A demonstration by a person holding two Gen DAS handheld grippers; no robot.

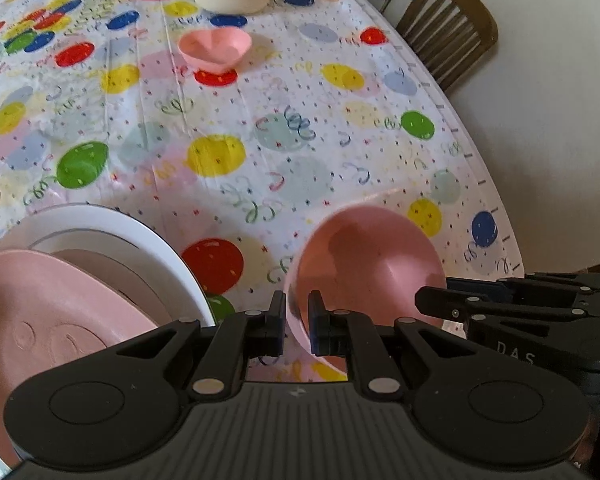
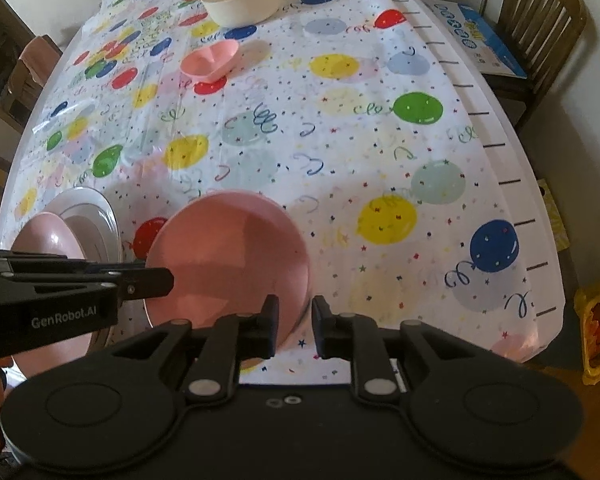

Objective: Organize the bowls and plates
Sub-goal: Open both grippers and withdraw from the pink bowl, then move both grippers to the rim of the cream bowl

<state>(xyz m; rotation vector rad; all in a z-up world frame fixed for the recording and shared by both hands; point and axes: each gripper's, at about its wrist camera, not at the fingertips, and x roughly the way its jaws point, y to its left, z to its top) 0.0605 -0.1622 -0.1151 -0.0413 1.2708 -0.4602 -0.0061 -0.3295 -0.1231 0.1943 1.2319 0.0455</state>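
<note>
Pink bowl (image 2: 236, 256) | left gripper (image 1: 297, 320) jaws clenched on rim | right gripper (image 2: 296, 322) jaws released around rim

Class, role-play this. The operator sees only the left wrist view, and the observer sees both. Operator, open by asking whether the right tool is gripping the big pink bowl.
Observer: No. The pink bowl's rim sits between the right tool's jaws, with a gap on one side.
Operator: Is the chair's seat free?
Observer: No, a blue box lies on the wooden chair.
Operator: Is there anything on the floor?
Observer: A yellow bag, off to the right.
</note>
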